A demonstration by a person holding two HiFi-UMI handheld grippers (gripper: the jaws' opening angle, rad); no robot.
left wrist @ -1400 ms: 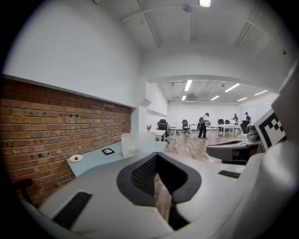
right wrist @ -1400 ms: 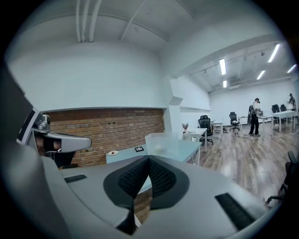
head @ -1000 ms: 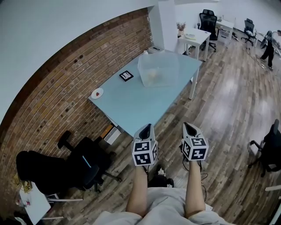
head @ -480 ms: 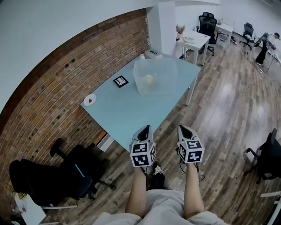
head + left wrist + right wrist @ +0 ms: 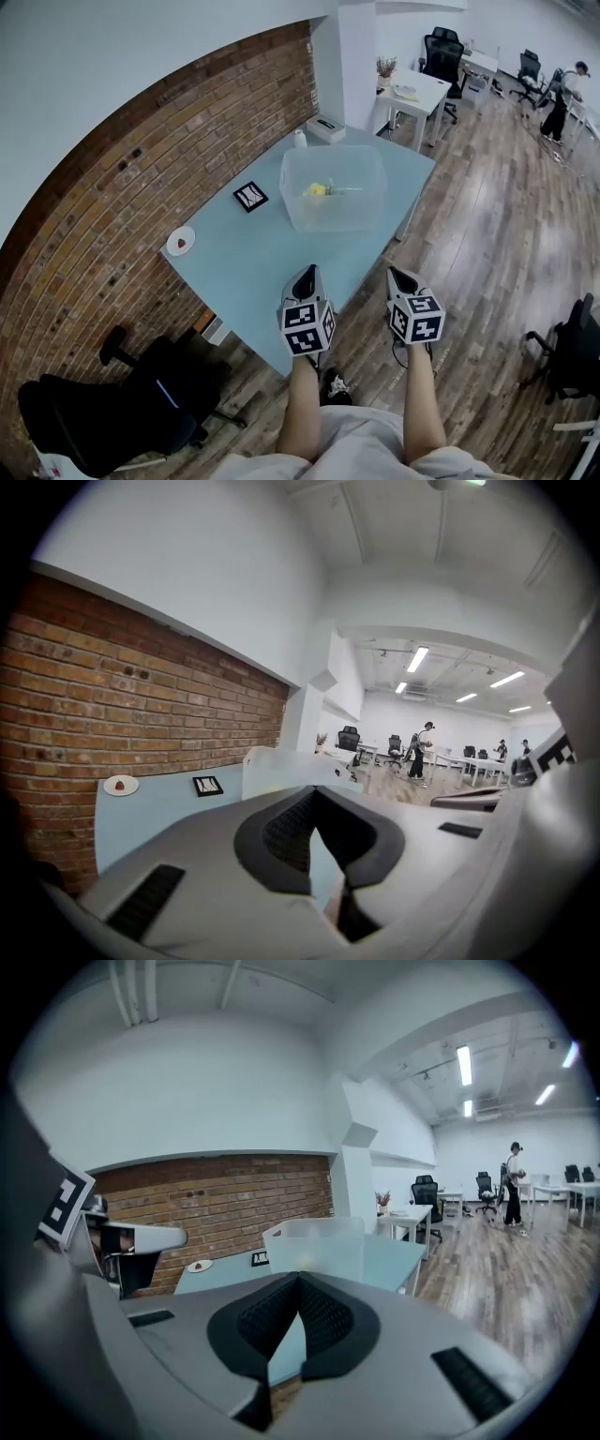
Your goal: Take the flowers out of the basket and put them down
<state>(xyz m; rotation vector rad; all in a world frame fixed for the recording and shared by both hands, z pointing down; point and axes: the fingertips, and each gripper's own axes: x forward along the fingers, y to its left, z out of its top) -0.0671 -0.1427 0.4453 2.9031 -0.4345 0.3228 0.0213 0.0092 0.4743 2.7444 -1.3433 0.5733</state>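
**Both grippers shut and empty, flowers in the tub on the table**

Two bare forearms reach forward from the bottom of the head view, each with a grey two-jaw gripper bearing a marker cube. The left gripper (image 5: 307,274) shows against the near end of a pale blue rectangular table (image 5: 253,272). In its own view its black ribbed pads meet at the tips with nothing between them. The right gripper (image 5: 401,275) is held beside it, against the brown wooden plank floor (image 5: 487,234) just off the table's edge. Its jaws are likewise pressed together and empty.

Further along the table stands the basket, a translucent plastic tub (image 5: 367,202), well apart from both grippers. The yellow flowers with green stems (image 5: 319,189) lie inside it, towards its far left part. Left of the tub lies a small black-framed square card (image 5: 249,197), and nearer the red brick wall (image 5: 141,178) a small white round plate (image 5: 181,241) with something red on it. A white box (image 5: 325,127) sits at the table's far corner. Beyond are a white desk (image 5: 412,94) and black office chairs (image 5: 442,47).
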